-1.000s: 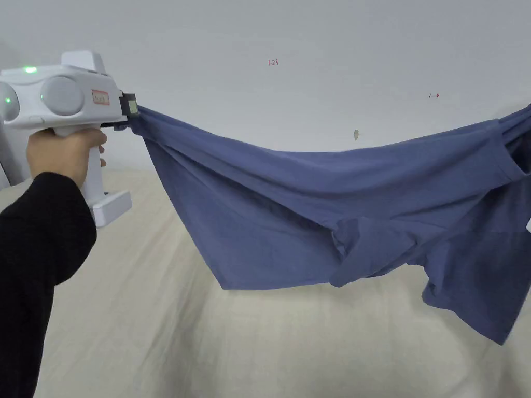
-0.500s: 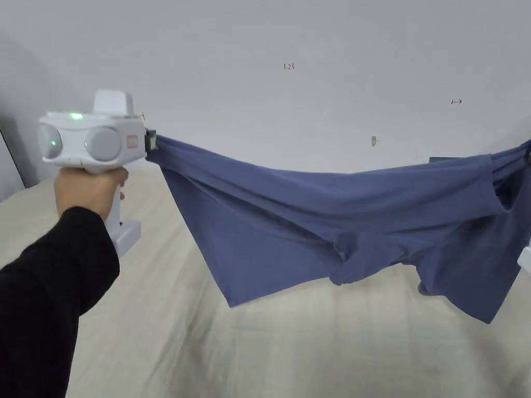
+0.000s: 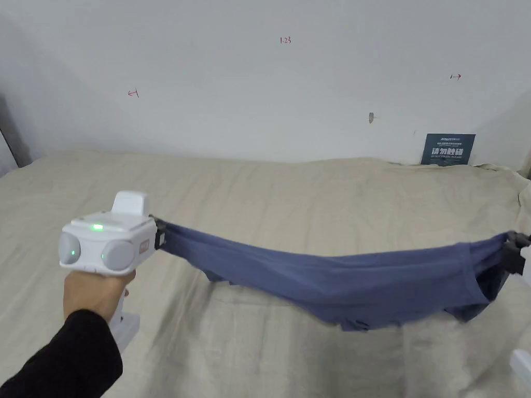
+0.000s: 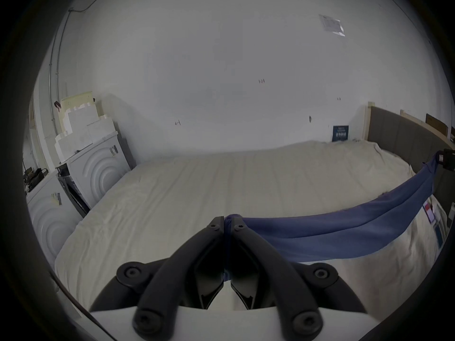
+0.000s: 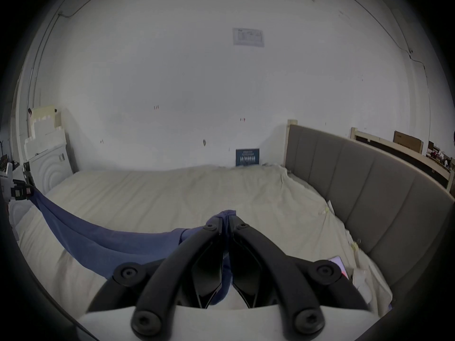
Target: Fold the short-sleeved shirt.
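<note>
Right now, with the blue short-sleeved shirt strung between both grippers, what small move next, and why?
Probably lower both together: the blue short-sleeved shirt sags between the left gripper and right gripper, both clamped on it, its middle low over the beige bed sheet, not yet flat.

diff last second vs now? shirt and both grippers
The left gripper has come down from in front of the wall to low over the bed. The blue shirt came down with it; earlier its body hung free, now its lower part looks to be reaching the sheet. Unchanged: both the left and the right gripper stay shut on the shirt's ends, and it still spans between them.
</note>
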Action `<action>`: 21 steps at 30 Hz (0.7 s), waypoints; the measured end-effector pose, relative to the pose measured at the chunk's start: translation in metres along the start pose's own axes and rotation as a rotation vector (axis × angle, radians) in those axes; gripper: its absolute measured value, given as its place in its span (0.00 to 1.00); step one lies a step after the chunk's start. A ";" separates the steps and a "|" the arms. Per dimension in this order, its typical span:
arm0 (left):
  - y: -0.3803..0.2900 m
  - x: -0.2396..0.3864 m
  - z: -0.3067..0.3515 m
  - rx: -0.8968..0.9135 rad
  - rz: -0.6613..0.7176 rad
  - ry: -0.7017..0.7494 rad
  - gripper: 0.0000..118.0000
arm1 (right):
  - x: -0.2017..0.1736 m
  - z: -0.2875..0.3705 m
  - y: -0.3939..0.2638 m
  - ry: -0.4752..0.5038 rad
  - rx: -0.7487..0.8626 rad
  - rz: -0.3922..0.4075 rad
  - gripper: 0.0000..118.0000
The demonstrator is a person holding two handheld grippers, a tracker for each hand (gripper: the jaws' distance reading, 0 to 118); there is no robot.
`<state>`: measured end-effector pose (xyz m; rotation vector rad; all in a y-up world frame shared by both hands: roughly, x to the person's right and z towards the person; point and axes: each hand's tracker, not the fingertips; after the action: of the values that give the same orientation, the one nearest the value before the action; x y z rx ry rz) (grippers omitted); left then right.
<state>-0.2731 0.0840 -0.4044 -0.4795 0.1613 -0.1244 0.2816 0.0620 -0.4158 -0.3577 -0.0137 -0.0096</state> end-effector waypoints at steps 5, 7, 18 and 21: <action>-0.062 -0.002 0.019 -0.057 -0.058 -0.007 0.00 | 0.001 0.028 -0.049 -0.007 -0.054 -0.008 0.02; -0.085 -0.001 0.031 -0.077 -0.074 -0.011 0.00 | 0.003 0.042 -0.067 -0.009 -0.073 -0.014 0.02; -0.186 -0.018 0.119 -0.153 -0.016 -0.059 0.00 | -0.005 0.142 -0.142 -0.020 -0.151 -0.046 0.02; -0.209 -0.026 0.136 -0.181 -0.028 -0.052 0.00 | -0.001 0.166 -0.161 -0.018 -0.171 -0.064 0.02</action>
<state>-0.2904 -0.0347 -0.1843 -0.6650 0.1155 -0.1251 0.2768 -0.0308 -0.2038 -0.5284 -0.0422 -0.0708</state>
